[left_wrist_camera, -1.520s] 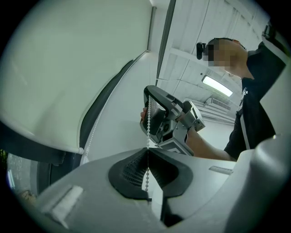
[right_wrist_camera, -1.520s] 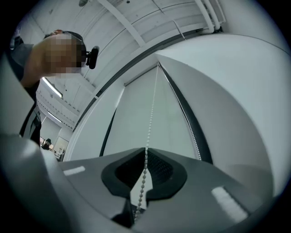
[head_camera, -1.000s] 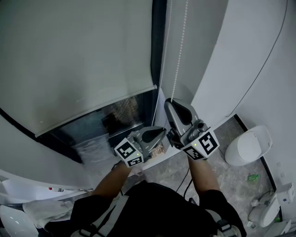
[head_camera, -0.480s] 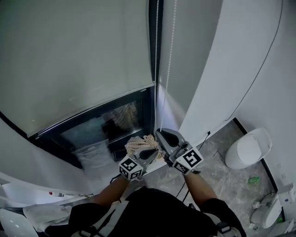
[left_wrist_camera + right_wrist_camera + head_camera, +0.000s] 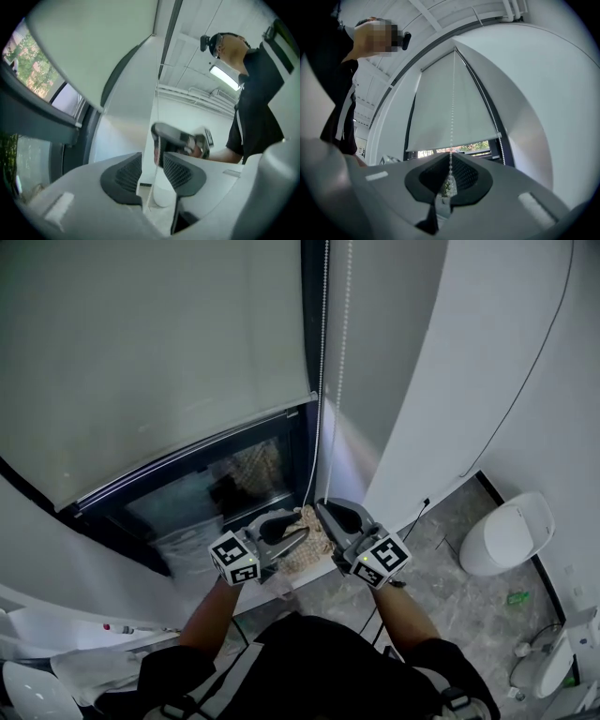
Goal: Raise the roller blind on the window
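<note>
The pale roller blind (image 5: pixel 159 343) covers most of the window, and its bottom bar (image 5: pixel 197 439) hangs above a strip of bare glass. A white bead chain (image 5: pixel 323 381) drops beside the dark frame. My right gripper (image 5: pixel 324 509) is low by the sill and shut on the bead chain (image 5: pixel 451 122), which runs up taut from its pads (image 5: pixel 461 176). My left gripper (image 5: pixel 300 529) sits just left of it. Its jaws have just been opening and now stand open. In the left gripper view a thin strand of chain (image 5: pixel 156 112) passes between the pads (image 5: pixel 180 171) of the left gripper (image 5: pixel 151 161) without being pinched.
A curved white wall (image 5: pixel 422 371) rises right of the window, with a thin cable (image 5: pixel 525 381) along it. A white rounded bin (image 5: pixel 504 535) stands on the grey floor at the right. Clear plastic wrap (image 5: pixel 187 540) lies on the sill (image 5: pixel 112 606).
Both grippers have come down, the right one drawing the chain with it. The left jaws have opened and that gripper has shifted a little left of the right one.
</note>
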Available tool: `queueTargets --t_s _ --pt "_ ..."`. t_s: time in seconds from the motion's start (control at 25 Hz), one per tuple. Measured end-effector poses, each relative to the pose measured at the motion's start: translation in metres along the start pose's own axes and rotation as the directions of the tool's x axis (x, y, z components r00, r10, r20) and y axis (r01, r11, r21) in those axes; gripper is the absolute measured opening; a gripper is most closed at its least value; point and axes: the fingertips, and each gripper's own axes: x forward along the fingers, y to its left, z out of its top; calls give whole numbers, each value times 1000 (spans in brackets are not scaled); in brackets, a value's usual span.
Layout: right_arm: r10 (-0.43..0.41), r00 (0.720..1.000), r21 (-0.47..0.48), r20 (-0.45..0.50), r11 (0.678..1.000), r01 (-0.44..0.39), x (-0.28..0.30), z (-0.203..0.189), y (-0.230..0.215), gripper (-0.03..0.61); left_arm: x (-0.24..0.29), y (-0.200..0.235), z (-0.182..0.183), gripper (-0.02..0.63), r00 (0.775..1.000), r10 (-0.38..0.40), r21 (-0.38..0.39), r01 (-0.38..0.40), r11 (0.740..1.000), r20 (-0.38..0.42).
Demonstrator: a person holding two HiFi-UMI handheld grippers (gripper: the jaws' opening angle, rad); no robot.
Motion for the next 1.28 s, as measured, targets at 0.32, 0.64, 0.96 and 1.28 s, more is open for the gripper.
queueTargets --t_s 0.32,0.64,0.96,1.28 --pt "4 1000 -23 -7 1000 -4 2 0 7 15 39 -21 175 147 955 -192 143 162 976 227" --pt "-23 1000 -40 -10 999 22 -4 0 5 15 76 -47 219 110 924 -277 204 227 952 263" --pt "-33 999 -37 -38 999 32 -10 -9 6 17 75 -35 209 12 936 -196 167 152 974 293" --pt "-58 908 -20 -415 998 55 -49 -137 -16 18 70 1 78 9 995 -75 149 64 987 70"
